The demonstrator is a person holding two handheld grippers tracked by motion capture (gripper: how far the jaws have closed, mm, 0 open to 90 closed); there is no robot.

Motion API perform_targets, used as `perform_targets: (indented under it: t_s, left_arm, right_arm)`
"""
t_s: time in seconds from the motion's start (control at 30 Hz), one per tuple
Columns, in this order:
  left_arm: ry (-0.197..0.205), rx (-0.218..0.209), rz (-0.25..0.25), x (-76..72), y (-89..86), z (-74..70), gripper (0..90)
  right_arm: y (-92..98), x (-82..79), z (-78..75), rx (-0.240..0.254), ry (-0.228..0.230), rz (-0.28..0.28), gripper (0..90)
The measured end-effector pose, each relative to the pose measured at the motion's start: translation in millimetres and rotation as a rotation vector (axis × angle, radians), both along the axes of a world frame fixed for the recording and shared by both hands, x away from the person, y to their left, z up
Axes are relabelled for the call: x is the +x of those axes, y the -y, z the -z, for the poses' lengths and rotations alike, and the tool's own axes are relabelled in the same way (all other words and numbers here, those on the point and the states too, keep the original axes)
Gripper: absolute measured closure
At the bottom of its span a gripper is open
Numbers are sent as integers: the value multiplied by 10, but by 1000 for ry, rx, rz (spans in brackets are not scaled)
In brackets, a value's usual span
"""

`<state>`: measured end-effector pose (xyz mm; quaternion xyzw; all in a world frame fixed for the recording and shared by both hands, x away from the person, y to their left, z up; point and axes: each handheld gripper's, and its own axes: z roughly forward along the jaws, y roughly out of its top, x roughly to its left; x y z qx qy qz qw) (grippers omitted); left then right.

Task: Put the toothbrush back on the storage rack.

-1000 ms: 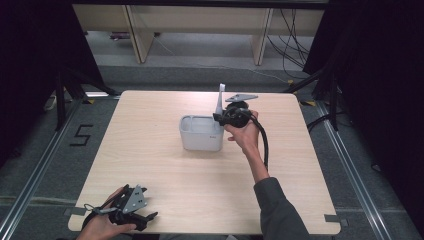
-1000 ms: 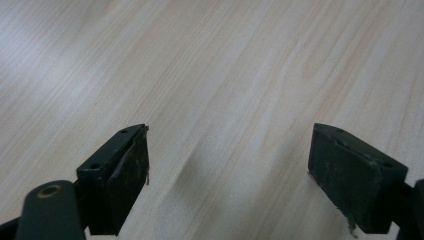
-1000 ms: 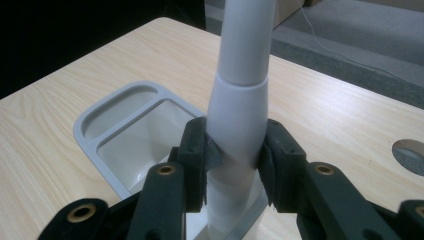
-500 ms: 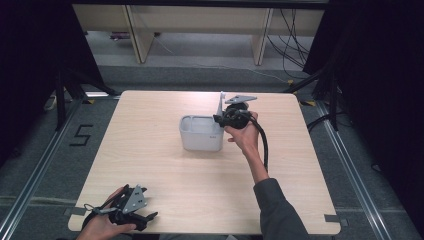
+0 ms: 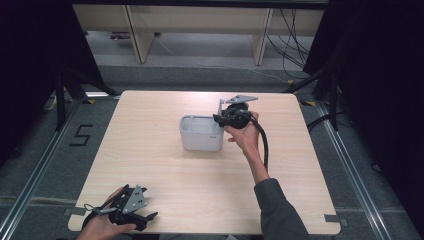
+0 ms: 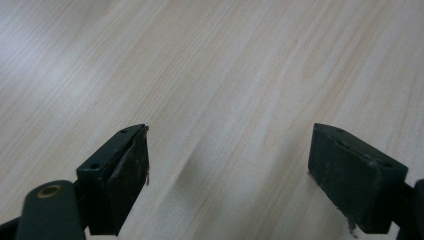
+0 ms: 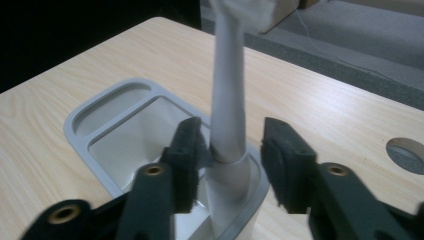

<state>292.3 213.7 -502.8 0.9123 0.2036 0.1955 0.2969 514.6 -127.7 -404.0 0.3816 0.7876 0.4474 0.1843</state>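
Nearest me, I am resting the left gripper (image 5: 131, 214) at the near left corner of the table (image 5: 165, 195); its jaws are standing spread over bare wood with nothing between them.

Farther out, I am holding the right gripper (image 7: 227, 160) at the right end of the grey caddy (image 5: 201, 133), which is sitting near the table's centre. Its jaws have just been opening and are flanking the upright grey handle (image 7: 227, 115) (a slim stick standing in the caddy's end slot): the left pad is lying against it and the right pad is standing clear.
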Motion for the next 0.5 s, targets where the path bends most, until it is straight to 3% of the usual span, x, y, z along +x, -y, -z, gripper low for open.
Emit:
perform_targets:
  t_s: [0.03,0.13,0.17,0.23,0.27,0.4,0.5]
  left_arm:
    - [0,-1,0,0,0,0,163]
    - [-14,6,6,2,-4,-10,163]
    - [-25,17,10,3,-9,-22,163]
    - [0,-1,0,-1,-1,0,163]
    - [0,0,0,-1,0,-1,163]
    - [1,-1,-2,-1,-2,-2,164]
    - [2,-1,-3,1,-3,-1,163]
  right_arm:
    - [-11,-22,0,24,-15,24,566]
    - [20,-19,-14,19,11,11,472]
    - [22,-41,-26,18,-1,26,460]
    - [33,-65,-38,32,1,24,434]
    - [27,-100,-54,48,-25,39,430]
    - [67,-125,-90,28,21,16,407]
    - [80,-171,-113,44,15,27,399]
